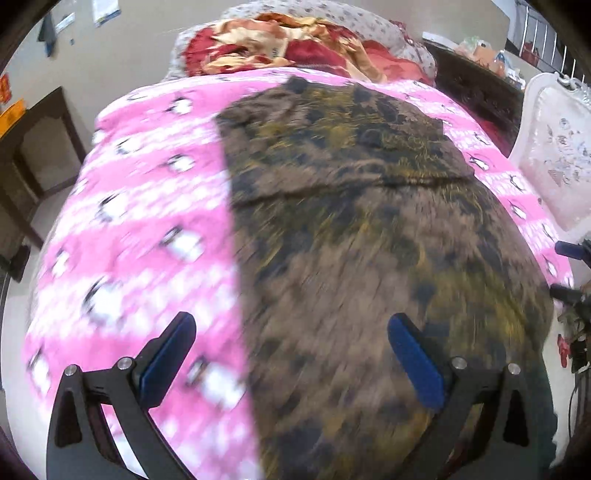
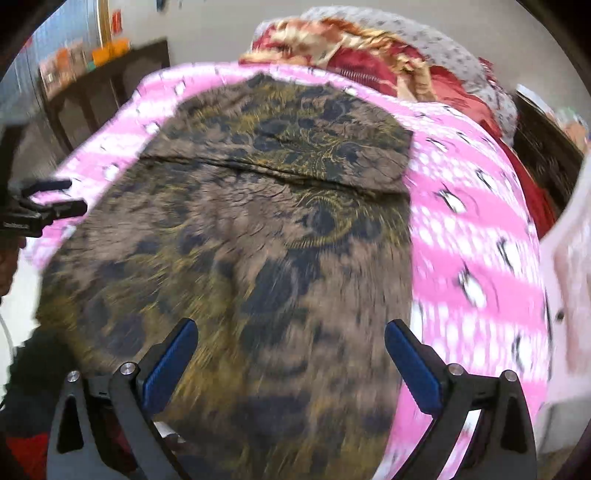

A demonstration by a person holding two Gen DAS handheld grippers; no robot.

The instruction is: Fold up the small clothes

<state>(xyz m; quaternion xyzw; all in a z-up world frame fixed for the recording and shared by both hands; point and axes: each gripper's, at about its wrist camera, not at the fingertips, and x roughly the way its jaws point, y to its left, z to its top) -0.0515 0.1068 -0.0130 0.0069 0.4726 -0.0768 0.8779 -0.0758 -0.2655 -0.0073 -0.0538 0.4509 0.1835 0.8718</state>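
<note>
A brown garment with dark blue and yellow pattern [image 1: 369, 221] lies spread flat on a pink penguin-print blanket [image 1: 140, 221]; its far part is folded over, with a crease across it. My left gripper [image 1: 291, 332] is open and empty above the garment's left edge. My right gripper [image 2: 291, 336] is open and empty above the garment [image 2: 240, 240] near its right edge. The right gripper's fingers show at the right edge of the left wrist view [image 1: 570, 269]. The left gripper's fingers show at the left edge of the right wrist view [image 2: 51, 199]. Both views are motion-blurred.
A red and gold quilt [image 1: 280, 44] and a grey patterned pillow [image 1: 362, 18] lie heaped at the far end of the bed. A white chair back [image 1: 557, 155] stands on the right. Dark wooden furniture [image 1: 33, 162] stands on the left.
</note>
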